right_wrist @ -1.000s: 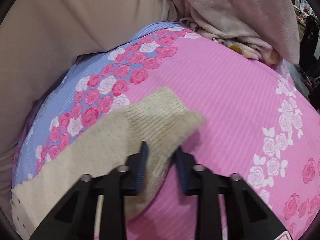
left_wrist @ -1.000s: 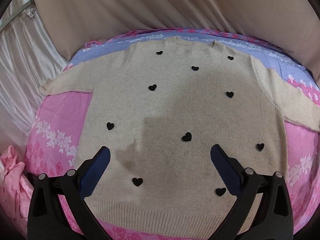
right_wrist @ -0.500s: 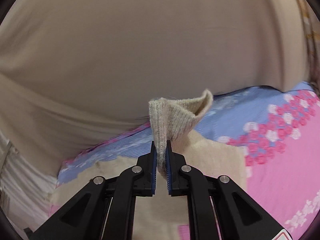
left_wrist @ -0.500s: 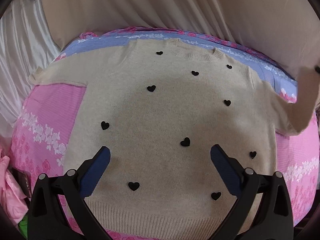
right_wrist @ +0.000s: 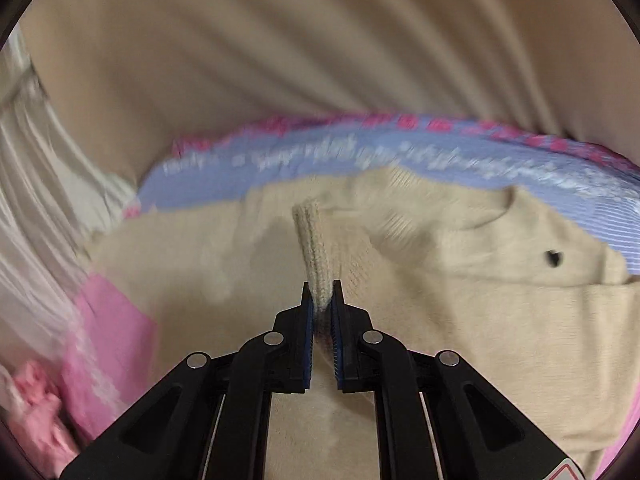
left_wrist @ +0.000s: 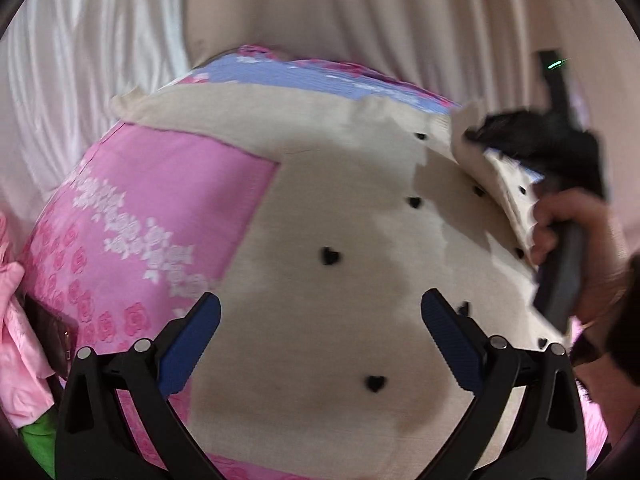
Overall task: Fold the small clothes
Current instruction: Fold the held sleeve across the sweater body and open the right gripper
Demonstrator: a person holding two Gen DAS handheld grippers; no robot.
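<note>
Sweater (left_wrist: 320, 208) with little black hearts lies flat on the pink floral bedspread (left_wrist: 160, 208), so the body's ready to take the sleeves folded in. Right gripper (right_wrist: 321, 304) is pressed together on the ribbed sleeve cuff (right_wrist: 314, 248), holding it up over the chest, I'd guess to lay it across. Left gripper (left_wrist: 320, 322) hangs spread wide and empty over the hem end, the knit below it, touching nothing.
</note>
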